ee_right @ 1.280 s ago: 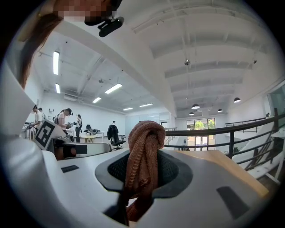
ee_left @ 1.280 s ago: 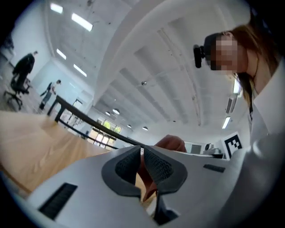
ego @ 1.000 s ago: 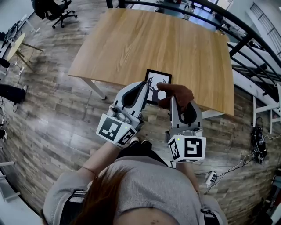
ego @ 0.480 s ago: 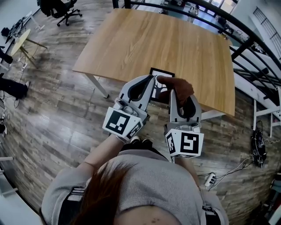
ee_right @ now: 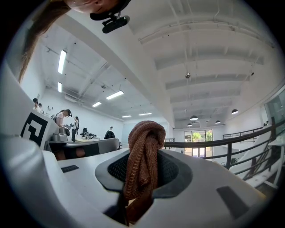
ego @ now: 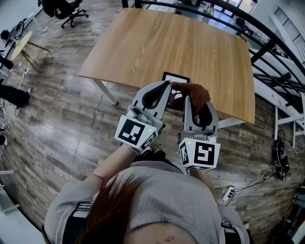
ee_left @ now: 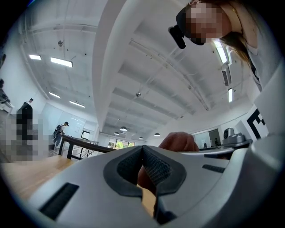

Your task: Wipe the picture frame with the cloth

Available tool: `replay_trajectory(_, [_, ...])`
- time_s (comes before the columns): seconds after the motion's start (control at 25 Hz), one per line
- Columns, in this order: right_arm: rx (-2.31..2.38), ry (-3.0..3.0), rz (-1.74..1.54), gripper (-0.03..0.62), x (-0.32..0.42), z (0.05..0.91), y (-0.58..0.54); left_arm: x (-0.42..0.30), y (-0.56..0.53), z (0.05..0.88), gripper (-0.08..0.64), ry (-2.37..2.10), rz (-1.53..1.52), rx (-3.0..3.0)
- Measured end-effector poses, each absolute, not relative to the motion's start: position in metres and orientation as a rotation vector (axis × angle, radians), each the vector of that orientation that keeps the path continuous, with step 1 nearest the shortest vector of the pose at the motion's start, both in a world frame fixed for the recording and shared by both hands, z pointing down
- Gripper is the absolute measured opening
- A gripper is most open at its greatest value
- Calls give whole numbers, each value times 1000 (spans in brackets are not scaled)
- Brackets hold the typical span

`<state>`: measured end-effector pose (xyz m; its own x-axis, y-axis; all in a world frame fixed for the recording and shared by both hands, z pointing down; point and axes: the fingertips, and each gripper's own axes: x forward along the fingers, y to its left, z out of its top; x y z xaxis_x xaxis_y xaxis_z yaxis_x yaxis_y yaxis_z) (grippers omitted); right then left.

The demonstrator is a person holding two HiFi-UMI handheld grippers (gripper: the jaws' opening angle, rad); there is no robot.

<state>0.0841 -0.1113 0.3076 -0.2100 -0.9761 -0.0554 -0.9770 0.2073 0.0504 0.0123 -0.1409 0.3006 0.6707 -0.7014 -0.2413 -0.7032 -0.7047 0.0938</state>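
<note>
A black picture frame (ego: 176,77) with a white print lies near the front edge of the wooden table (ego: 157,43); both grippers hide most of it. My left gripper (ego: 165,86) is shut, its tips at the frame's left side. From its own view the left gripper (ee_left: 142,150) shows its pads meeting, and whether they pinch the frame is hidden. My right gripper (ego: 189,101) is shut on a bunched brown cloth (ego: 193,93) that lies over the frame's right part. The cloth (ee_right: 143,133) sticks up between the right gripper's (ee_right: 141,171) pads and also shows as a brown lump of cloth (ee_left: 178,141) beyond the left jaws.
A black railing (ego: 267,43) runs behind and to the right of the table. An office chair (ego: 64,10) stands at the far left, and a power strip (ego: 229,193) lies on the wooden floor. A white table frame (ego: 286,119) stands at the right. People stand far off in both gripper views.
Both grippers stay at the frame. The left one has rolled slightly and now covers more of the picture. The cloth remains in the right jaws.
</note>
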Motion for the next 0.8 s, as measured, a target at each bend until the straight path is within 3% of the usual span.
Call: replay_trajectory(0.8, [-1942,2389,73,133,86,307,-100,6,-134,309,8,1190,442,-2890])
